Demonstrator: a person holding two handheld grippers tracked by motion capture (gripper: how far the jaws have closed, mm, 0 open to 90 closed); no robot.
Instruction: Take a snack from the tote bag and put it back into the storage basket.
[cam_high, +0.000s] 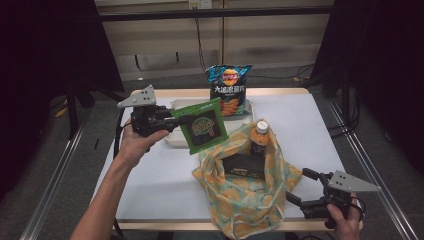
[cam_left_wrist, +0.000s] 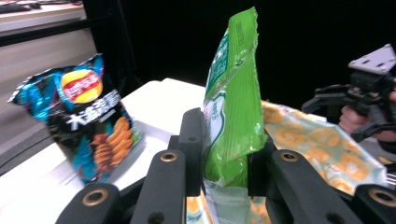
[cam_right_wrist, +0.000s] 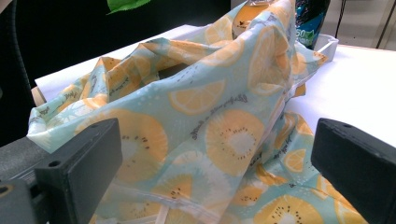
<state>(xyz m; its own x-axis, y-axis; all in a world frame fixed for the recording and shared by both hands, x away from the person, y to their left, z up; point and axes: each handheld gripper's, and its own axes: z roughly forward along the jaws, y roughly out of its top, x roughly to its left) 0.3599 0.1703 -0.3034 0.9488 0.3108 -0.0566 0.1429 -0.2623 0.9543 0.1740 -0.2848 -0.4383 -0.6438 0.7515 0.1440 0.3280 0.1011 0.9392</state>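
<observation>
Above the table (cam_high: 150, 170): left claw (cam_high: 172, 119) clamped on green packet (cam_high: 204, 126); lower into fruit-print bag (cam_high: 250, 195); right claw (cam_high: 295, 197) wide open, empty.

1. Snack packet (cam_high: 202, 126): bright green, with a black front panel carrying a green and orange motif.
2. Chip bag (cam_high: 229, 89): dark blue and black, red and yellow round logo, white characters, orange chips printed low.
3. Cloth bag (cam_high: 247, 192): pale blue-green, patterned with orange and yellow citrus slices.
4. Bottle (cam_high: 260, 137): dark body, orange label, pale cap.
5. Box (cam_high: 243, 166) inside the cloth bag: black.
6. Tray (cam_high: 175, 140): white.
7. Table (cam_high: 155, 175): white top, light wood edge.
8. Left gripper (cam_high: 172, 119) and right gripper (cam_high: 292, 187): black, grey top plates.
</observation>
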